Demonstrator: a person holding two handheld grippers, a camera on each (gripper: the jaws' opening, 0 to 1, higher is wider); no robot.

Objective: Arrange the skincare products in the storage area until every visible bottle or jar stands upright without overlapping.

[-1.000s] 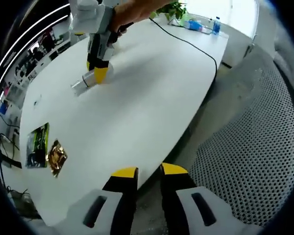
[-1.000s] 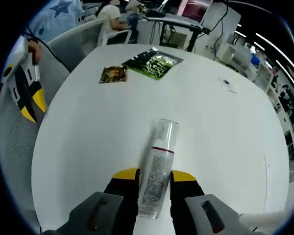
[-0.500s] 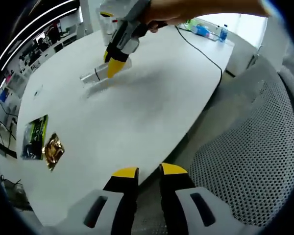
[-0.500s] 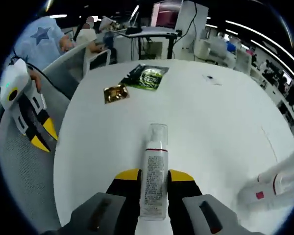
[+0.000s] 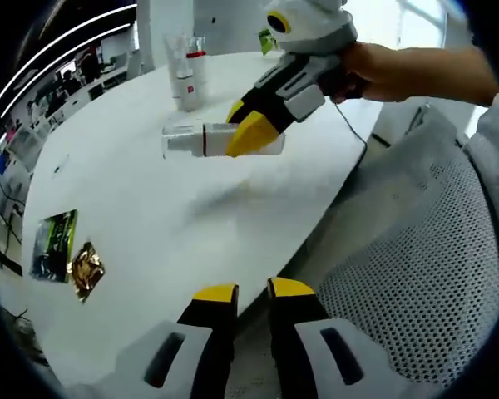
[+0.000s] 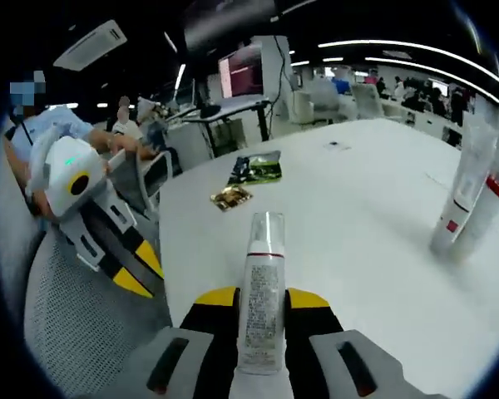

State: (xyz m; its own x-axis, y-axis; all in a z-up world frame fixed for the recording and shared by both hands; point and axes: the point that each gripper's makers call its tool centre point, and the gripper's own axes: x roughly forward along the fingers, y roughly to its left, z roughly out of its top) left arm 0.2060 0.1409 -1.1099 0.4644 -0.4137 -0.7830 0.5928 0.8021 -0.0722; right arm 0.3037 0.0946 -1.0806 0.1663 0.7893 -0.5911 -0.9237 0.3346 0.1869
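Lifted off the white table (image 5: 150, 216) since a second ago, the pump bottle (image 6: 262, 307) now rides clear of the surface, lying sideways in the right gripper (image 6: 260, 301), whose yellow-tipped jaws clench its printed body. Its clear cap points away from the gripper; what is inside the bottle cannot be made out. In the left gripper view the same bottle (image 5: 201, 140) hangs level above the table, held by a person's hand (image 5: 382, 71). Two upright tubes (image 6: 470, 199) stand close together near the far edge of the table, their tops cut off in the right gripper view. A green packet (image 5: 53, 244) and a gold packet (image 5: 86, 270) lie flat, just beside each other. The left gripper (image 5: 251, 293) holds nothing, jaws slightly parted, over a mesh chair (image 5: 416, 274).
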